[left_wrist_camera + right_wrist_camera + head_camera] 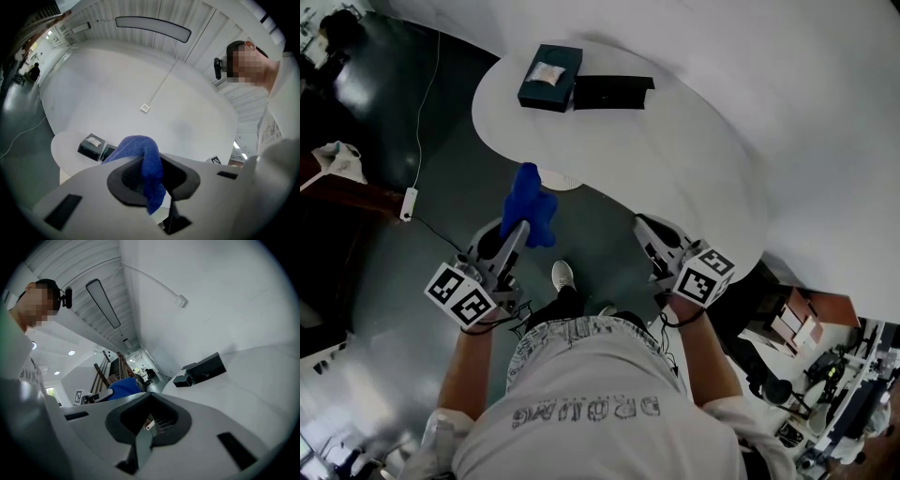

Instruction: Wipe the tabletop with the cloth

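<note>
Now | left gripper (521, 232) clamped on blue cloth (532, 199), just off counter (675, 159) edge | right gripper (652, 236) closed together, empty

Teal tissue box (550, 77) just beside a flat black box (612, 92), upper centre; white cable (420, 122) across floor (459, 178), left.

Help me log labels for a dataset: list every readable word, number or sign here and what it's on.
Shirt: pale lettering, upside down in the head view, too distorted to read with certainty.
Marker cubes: black-and-white square patterns only, no words.
Tissue box and black box: no legible print.
</note>
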A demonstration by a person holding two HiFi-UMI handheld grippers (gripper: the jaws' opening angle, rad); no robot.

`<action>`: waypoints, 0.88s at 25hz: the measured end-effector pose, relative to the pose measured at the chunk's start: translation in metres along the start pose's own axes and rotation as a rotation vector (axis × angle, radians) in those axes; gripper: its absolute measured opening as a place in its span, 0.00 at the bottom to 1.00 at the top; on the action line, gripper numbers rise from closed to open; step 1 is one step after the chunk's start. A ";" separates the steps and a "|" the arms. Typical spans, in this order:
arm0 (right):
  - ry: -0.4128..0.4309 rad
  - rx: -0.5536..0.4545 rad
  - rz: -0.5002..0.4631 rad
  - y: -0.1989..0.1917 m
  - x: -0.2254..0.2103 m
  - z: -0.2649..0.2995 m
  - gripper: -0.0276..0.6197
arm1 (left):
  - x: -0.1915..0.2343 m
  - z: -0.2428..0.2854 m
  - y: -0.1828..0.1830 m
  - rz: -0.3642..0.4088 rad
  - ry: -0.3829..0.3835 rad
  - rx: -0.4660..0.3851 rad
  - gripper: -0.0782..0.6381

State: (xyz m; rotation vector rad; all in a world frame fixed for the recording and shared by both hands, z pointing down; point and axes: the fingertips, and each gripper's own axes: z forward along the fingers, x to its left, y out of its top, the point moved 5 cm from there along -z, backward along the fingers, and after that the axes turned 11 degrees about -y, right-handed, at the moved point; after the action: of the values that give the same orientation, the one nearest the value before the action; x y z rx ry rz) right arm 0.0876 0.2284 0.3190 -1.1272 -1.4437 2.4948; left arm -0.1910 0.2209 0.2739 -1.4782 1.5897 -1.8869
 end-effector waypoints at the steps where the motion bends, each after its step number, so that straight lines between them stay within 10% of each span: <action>1: -0.004 -0.001 -0.001 0.004 0.002 0.008 0.05 | 0.009 0.000 0.006 -0.002 -0.003 0.000 0.21; 22: -0.069 -0.024 0.003 0.037 0.019 0.105 0.05 | 0.115 0.003 0.065 -0.016 -0.048 -0.005 0.21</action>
State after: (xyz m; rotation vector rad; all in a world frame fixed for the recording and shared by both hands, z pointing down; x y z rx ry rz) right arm 0.0213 0.1375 0.3116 -1.0580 -1.4939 2.5491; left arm -0.2647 0.1116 0.2781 -1.5307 1.5665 -1.8428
